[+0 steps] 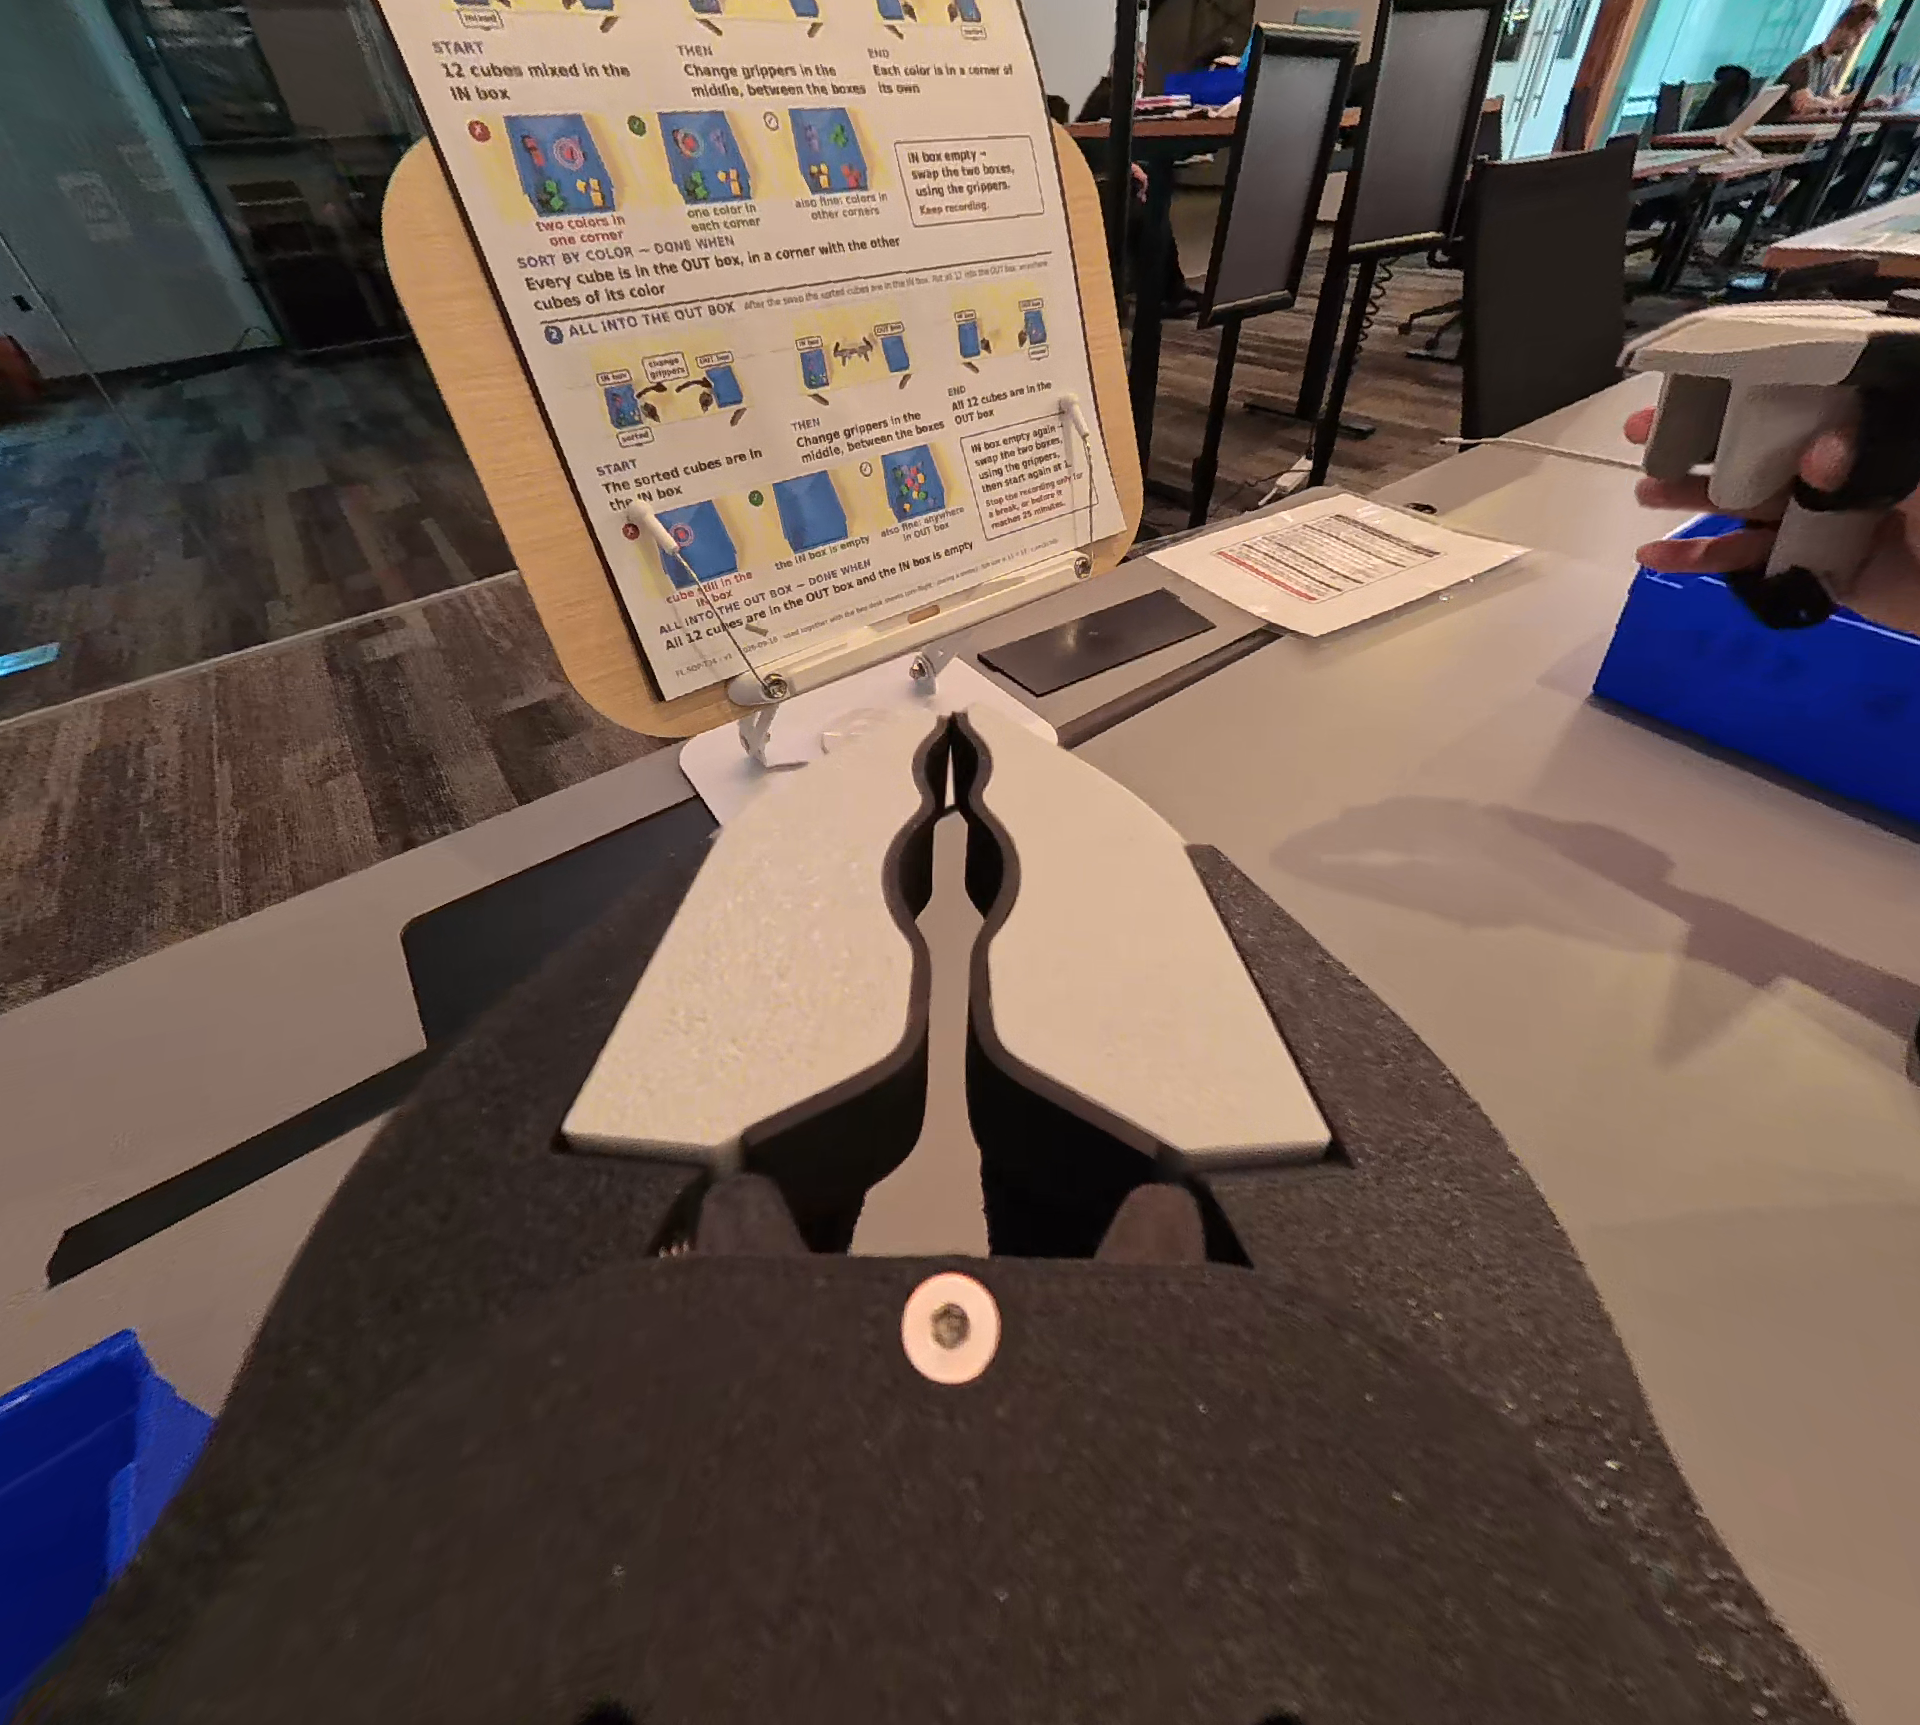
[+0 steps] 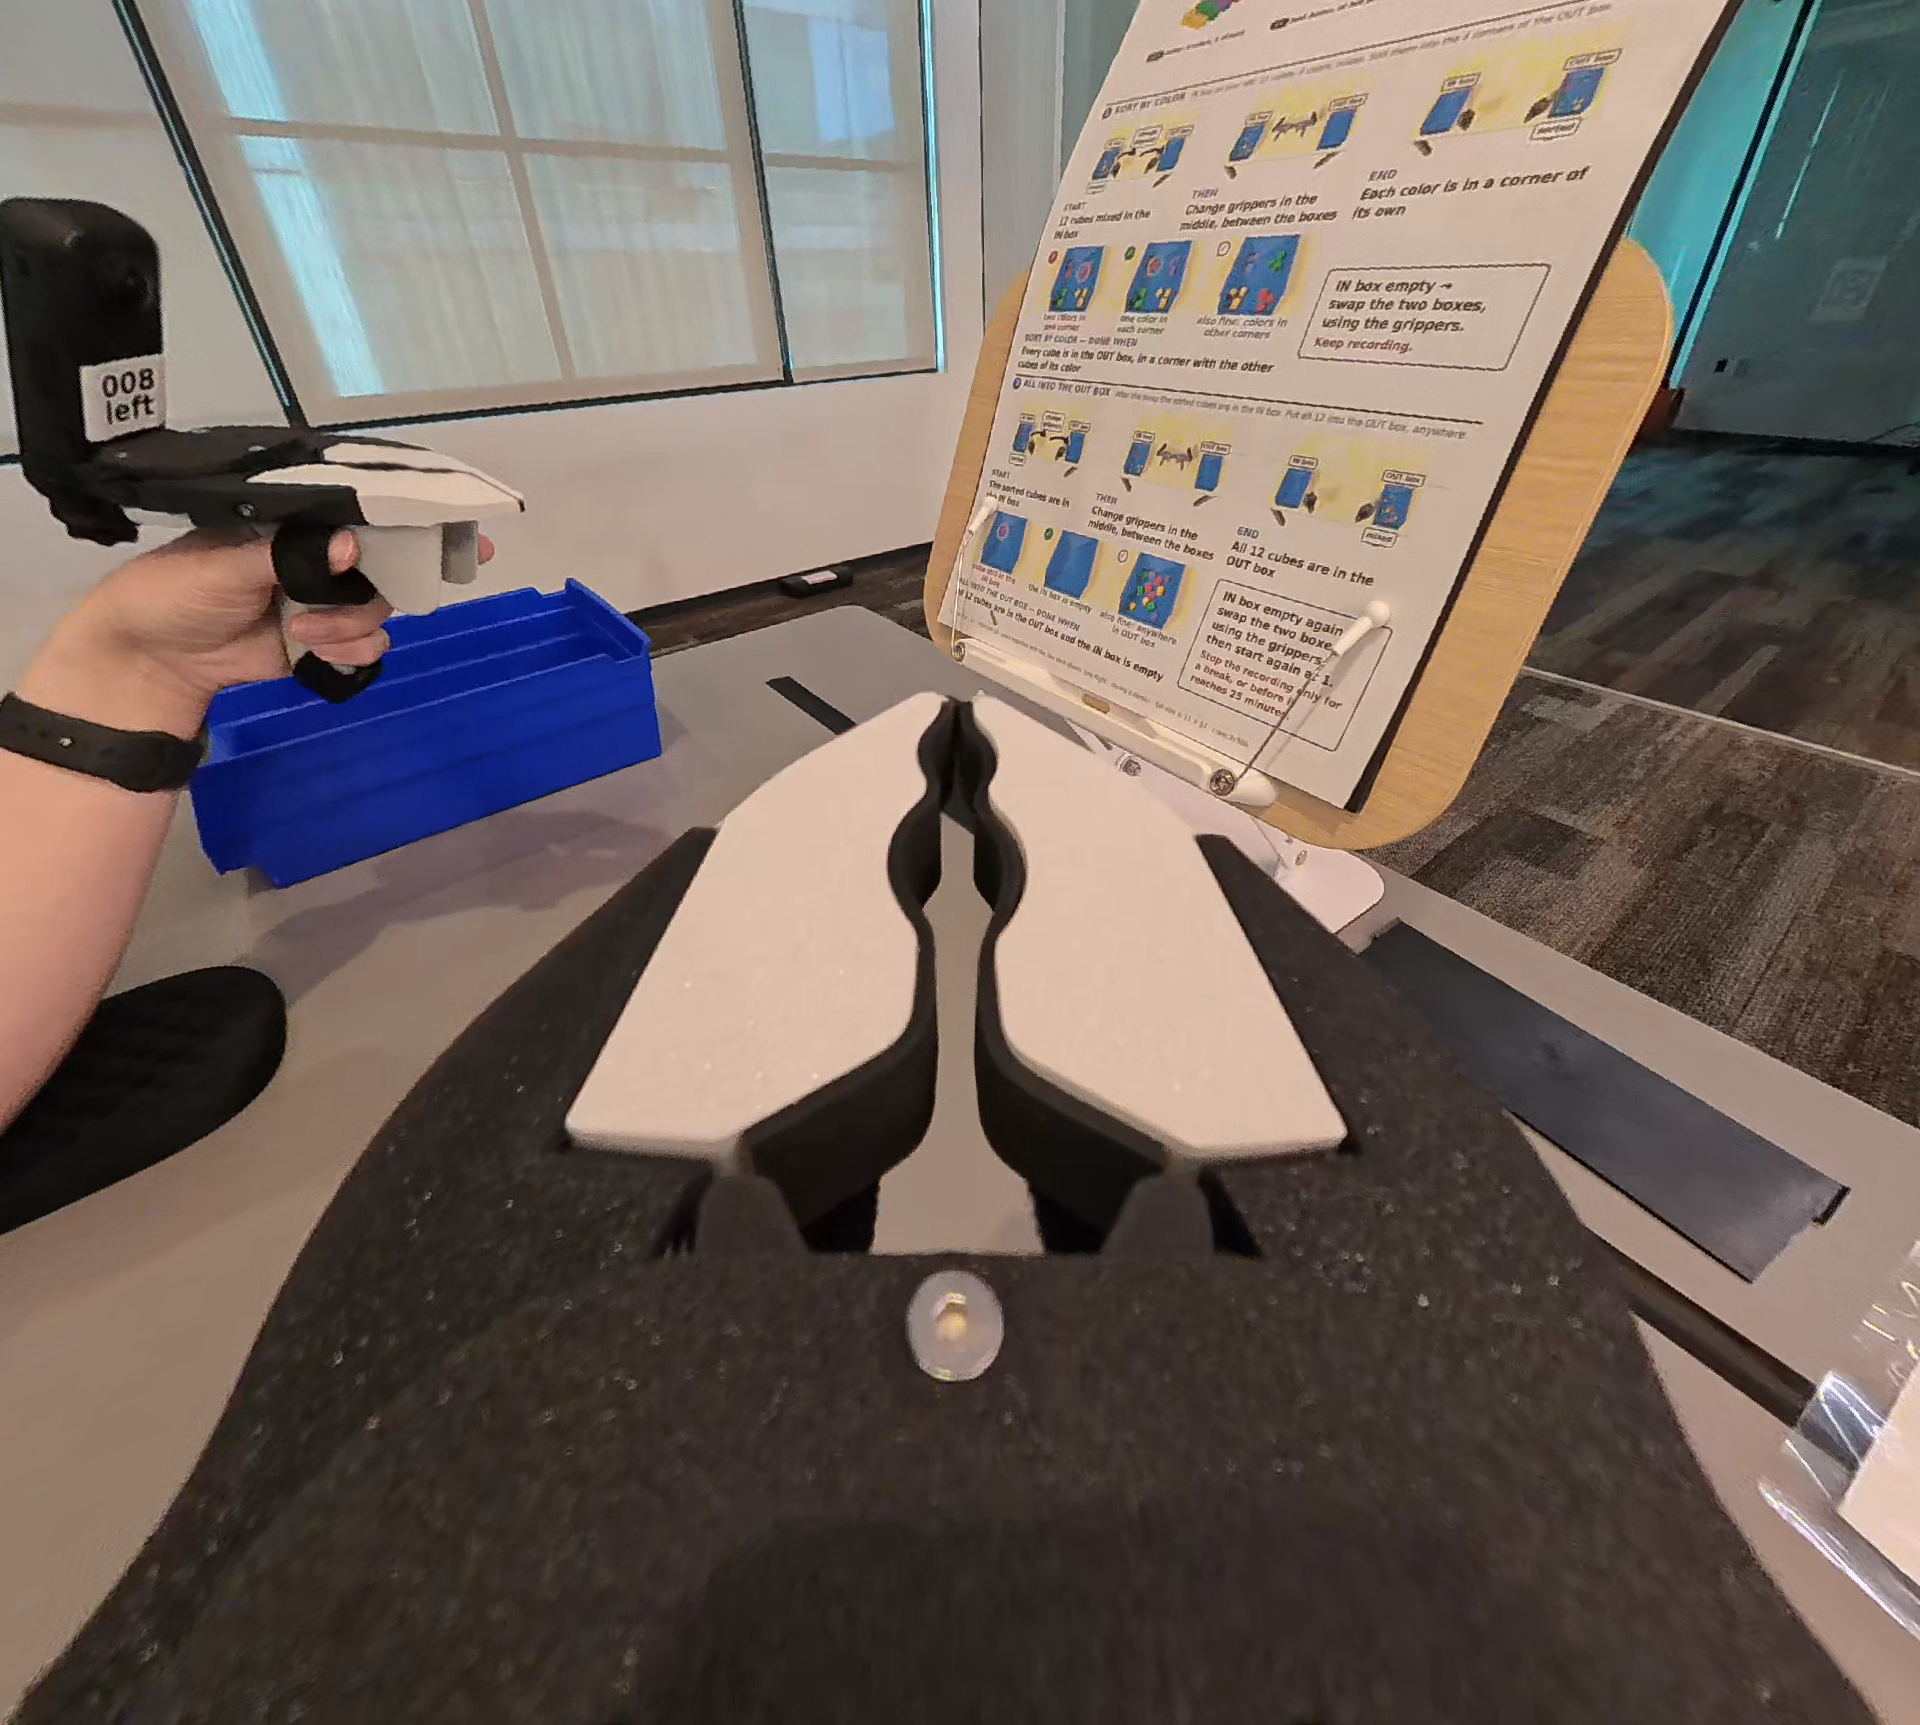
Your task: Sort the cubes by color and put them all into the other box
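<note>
Both grippers hover over open grey bench (image 1: 1455, 844), fingertips pressed together, holding nothing: left gripper (image 1: 953, 725), right gripper (image 2: 958, 709). One blue box (image 2: 436, 730) sits left, another (image 1: 1766, 699) right; no cubes show. Beyond, an instruction board (image 1: 727, 273) stands at the bench's far edge.

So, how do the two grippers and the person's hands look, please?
Both the left gripper and the right gripper have pale grey fingers with wavy black inner pads, set in a rough black body with a silver screw. Each has a grey pistol handle with a black finger loop. The left one carries a black camera block with a white label. The left hand's wrist wears a black band.
</note>
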Available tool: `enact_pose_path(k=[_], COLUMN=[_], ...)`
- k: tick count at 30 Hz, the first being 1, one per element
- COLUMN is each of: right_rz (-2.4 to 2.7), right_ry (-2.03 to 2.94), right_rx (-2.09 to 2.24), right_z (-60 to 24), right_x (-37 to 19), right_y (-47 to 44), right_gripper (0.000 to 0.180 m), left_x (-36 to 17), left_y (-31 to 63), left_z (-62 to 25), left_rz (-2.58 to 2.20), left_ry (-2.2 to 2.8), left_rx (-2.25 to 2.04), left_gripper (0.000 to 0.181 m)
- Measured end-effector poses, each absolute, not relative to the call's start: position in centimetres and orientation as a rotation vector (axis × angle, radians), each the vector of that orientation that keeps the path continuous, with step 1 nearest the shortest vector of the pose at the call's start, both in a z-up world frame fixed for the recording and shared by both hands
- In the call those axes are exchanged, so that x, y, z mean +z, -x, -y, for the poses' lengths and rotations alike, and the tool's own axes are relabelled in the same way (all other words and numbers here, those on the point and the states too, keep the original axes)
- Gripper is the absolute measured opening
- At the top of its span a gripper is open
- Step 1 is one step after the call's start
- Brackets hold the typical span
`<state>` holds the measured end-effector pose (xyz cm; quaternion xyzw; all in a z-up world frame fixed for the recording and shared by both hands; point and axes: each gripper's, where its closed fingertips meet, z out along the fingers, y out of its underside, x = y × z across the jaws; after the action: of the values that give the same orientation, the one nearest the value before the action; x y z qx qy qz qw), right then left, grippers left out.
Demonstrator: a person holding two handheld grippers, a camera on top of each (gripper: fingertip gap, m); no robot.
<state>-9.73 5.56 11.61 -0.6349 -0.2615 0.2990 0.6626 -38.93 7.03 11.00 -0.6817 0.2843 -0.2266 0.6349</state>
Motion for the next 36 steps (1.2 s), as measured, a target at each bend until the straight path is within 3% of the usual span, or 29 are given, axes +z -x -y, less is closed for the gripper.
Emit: enact_pose_path(k=[13, 30, 36], right_rz=[0.562, 0.559, 0.567], right_ry=[1.375, 1.303, 1.404], right_rx=[0.703, 1.147, 0.905], right_z=[-5.6, -4.2, -5.7], right_x=[12.0, 12.1, 10.5], right_y=[9.7, 11.0, 9.8], right_gripper=[0.0, 0.0, 0.0], left_x=[11.6, 11.9, 13.4], left_y=[38.9, 40.4, 40.6], left_z=[-6.9, -6.8, -5.6], left_rz=[-0.61, -0.566, -0.541], left_ry=[1.535, 1.522, 1.48], left_rx=[-0.596, -0.601, -0.639], left_gripper=[0.0, 0.004, 0.004])
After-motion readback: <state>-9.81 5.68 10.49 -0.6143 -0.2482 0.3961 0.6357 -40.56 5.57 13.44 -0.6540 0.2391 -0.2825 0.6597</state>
